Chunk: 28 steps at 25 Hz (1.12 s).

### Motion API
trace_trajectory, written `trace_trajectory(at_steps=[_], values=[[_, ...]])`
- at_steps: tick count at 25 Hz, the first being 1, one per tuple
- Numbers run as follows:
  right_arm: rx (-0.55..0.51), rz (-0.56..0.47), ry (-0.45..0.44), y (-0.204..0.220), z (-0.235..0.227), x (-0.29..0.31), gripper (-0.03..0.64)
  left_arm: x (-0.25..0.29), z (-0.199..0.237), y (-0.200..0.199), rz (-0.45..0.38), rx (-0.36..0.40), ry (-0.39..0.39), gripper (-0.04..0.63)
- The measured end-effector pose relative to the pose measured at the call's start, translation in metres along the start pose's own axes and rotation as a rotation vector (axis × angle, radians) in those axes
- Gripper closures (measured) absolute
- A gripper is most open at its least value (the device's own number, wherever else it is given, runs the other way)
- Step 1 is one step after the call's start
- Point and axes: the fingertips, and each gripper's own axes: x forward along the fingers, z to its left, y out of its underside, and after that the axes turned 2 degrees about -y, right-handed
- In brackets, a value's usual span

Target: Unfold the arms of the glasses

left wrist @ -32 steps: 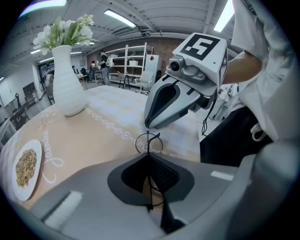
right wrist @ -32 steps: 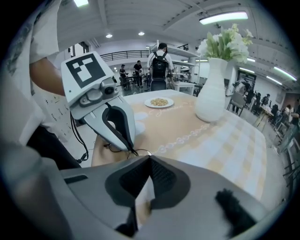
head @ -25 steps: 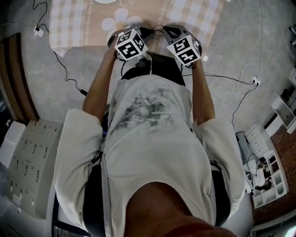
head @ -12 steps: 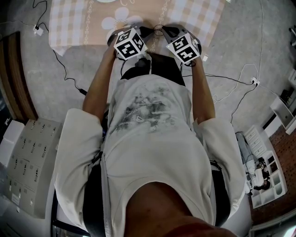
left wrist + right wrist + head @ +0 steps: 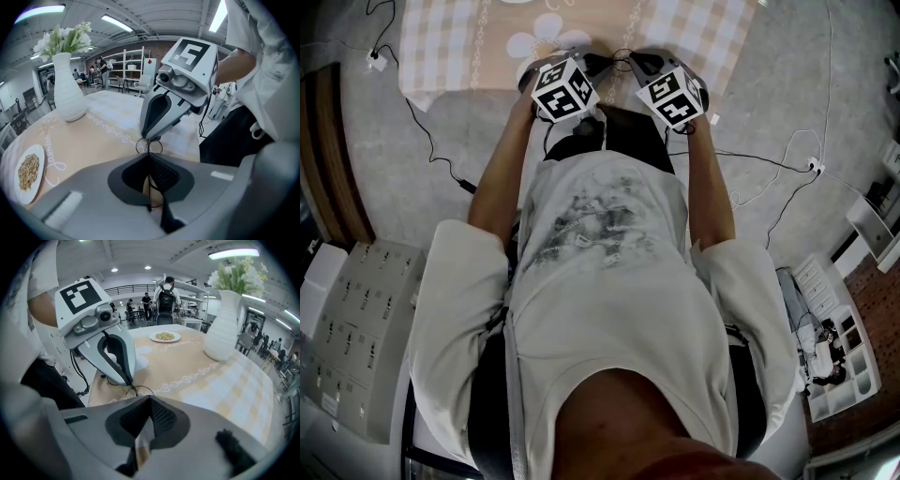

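Thin black wire-rimmed glasses (image 5: 622, 60) hang between my two grippers above the near edge of the table (image 5: 478, 47). In the left gripper view my left gripper (image 5: 150, 157) is shut, with a thin black wire of the frame (image 5: 150, 180) running through its jaws. A round lens rim (image 5: 149, 146) shows just past the tips. The right gripper (image 5: 151, 137) comes down to that rim from above. In the right gripper view my right gripper (image 5: 150, 398) is shut, and the lens rim (image 5: 142, 390) lies at its tip. The left gripper (image 5: 129, 382) meets it there. How the arms of the glasses are set is too fine to make out.
A white vase (image 5: 67, 89) with flowers and a plate of food (image 5: 28, 171) stand on the tan patterned tablecloth (image 5: 197, 376). Cables (image 5: 441, 155) trail over the floor beside the table. A grey cabinet (image 5: 356, 328) is at the left, white shelving (image 5: 844, 356) at the right.
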Motion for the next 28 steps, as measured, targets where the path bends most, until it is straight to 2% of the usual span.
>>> trace_trajectory(at_steps=[28], values=[[-0.019,0.035,0.036,0.000,0.000,0.002,0.600,-0.016,-0.011,-0.008,-0.061,0.024,-0.011,0.586]])
